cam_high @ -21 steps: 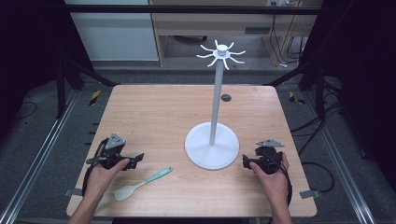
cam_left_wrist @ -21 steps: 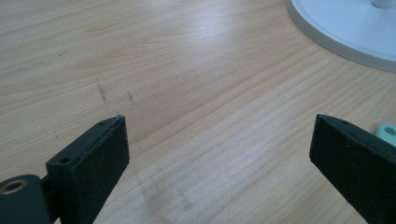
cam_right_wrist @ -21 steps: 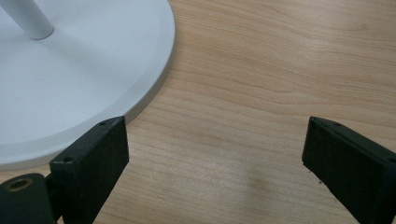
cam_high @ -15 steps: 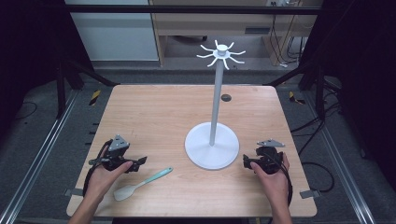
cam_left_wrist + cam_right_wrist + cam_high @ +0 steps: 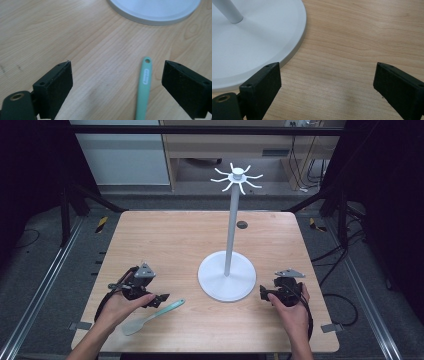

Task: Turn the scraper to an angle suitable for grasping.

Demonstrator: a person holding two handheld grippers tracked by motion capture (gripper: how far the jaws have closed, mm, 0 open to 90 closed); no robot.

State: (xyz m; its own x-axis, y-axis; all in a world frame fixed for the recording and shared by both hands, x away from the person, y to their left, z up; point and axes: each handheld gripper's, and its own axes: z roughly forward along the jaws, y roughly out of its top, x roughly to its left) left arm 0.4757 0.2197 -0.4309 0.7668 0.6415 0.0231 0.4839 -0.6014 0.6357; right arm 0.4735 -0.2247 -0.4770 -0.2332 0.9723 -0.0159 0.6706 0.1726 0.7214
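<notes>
A mint-green spatula [image 5: 150, 316] lies flat near the table's front left, its handle pointing toward the white stand's round base [image 5: 225, 281]. My left gripper [image 5: 160, 299] hovers open just over the handle end. In the left gripper view the handle [image 5: 145, 82], with its hanging hole, lies between the jaws and closer to the right one, and my left gripper [image 5: 117, 85] touches nothing. My right gripper [image 5: 263, 293] rests open beside the base's right edge. In the right gripper view my right gripper [image 5: 327, 85] has bare wood between its jaws, and the base [image 5: 257, 42] lies to the left.
The stand's thin white pole [image 5: 231, 227] rises from the base to a crown of curved hooks [image 5: 236, 176]. A small dark hole [image 5: 242, 224] marks the wooden table [image 5: 170, 240] behind the pole. Metal rails run along both table sides.
My left gripper has moved right and a little nearer, closing in on the spatula's handle end. The right gripper and the spatula have stayed put.
</notes>
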